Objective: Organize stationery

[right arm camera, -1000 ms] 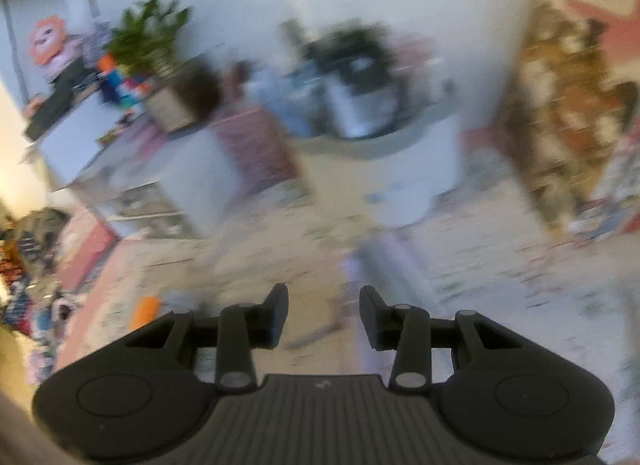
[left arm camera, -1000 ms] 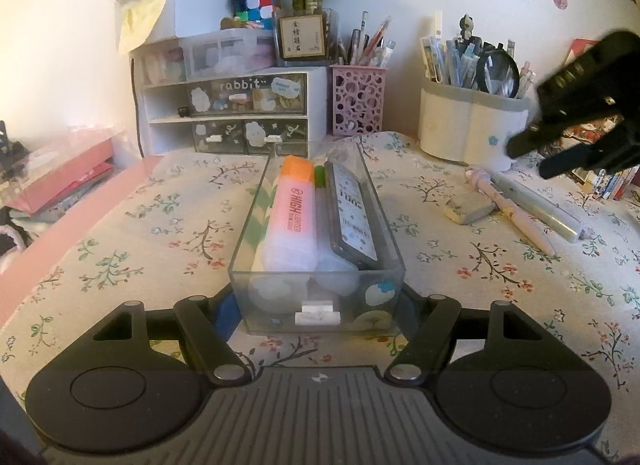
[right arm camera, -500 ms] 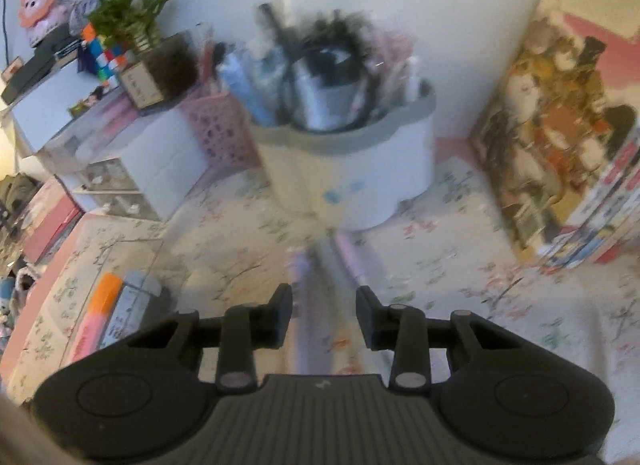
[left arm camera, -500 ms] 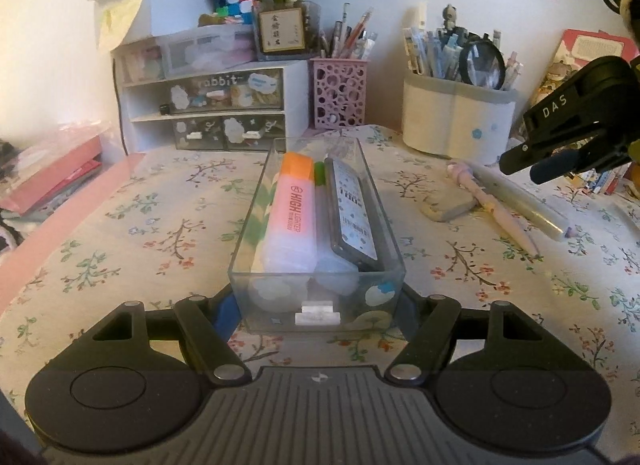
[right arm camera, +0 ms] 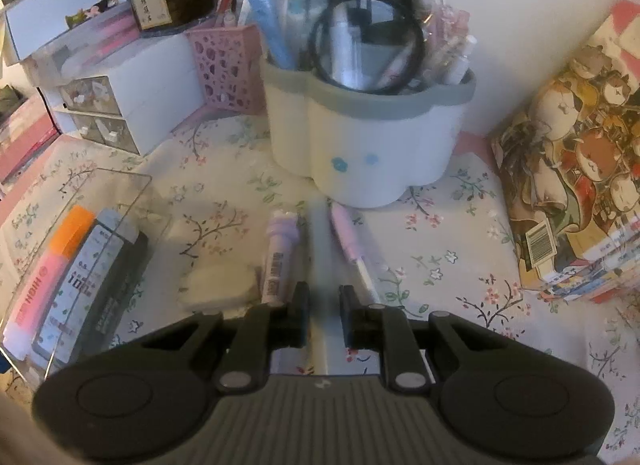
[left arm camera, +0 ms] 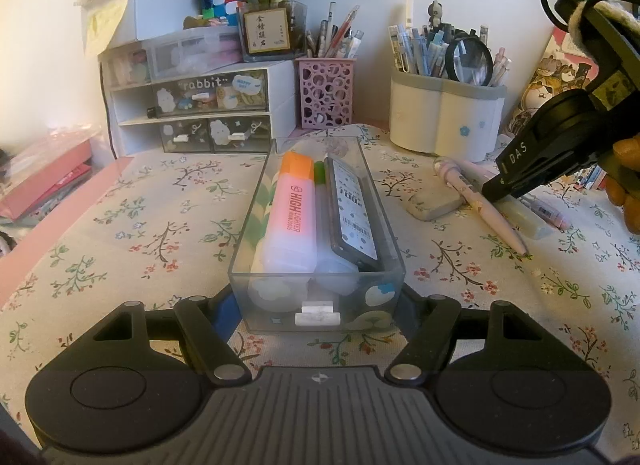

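A clear box (left arm camera: 256,205) with an orange-capped pink highlighter (left arm camera: 292,209) and a dark flat case (left arm camera: 352,209) stands on the flowered cloth; my left gripper (left arm camera: 318,301) is shut on its near end, one finger on each side wall. To its right lie a grey eraser (left arm camera: 434,201), a pink bunny-capped pen (left arm camera: 480,201), a pale grey pen (left arm camera: 528,221) and a lilac pen (right arm camera: 352,245). My right gripper (right arm camera: 323,301) points down at the cloth, its jaws closing. The pale grey pen (right arm camera: 320,233) runs between them with the pads against its sides.
A white pen holder (left arm camera: 444,121) full of pens stands behind the loose pens. Left of it are a pink mesh cup (left arm camera: 326,93) and a small drawer unit (left arm camera: 200,105). Stacked books (right arm camera: 572,185) stand at the right. A person's hand (left arm camera: 624,193) holds the right gripper.
My right gripper has come down toward the cloth, rolled, and narrowed its jaws around the pale grey pen. The left gripper and the clear box have stayed where they were.
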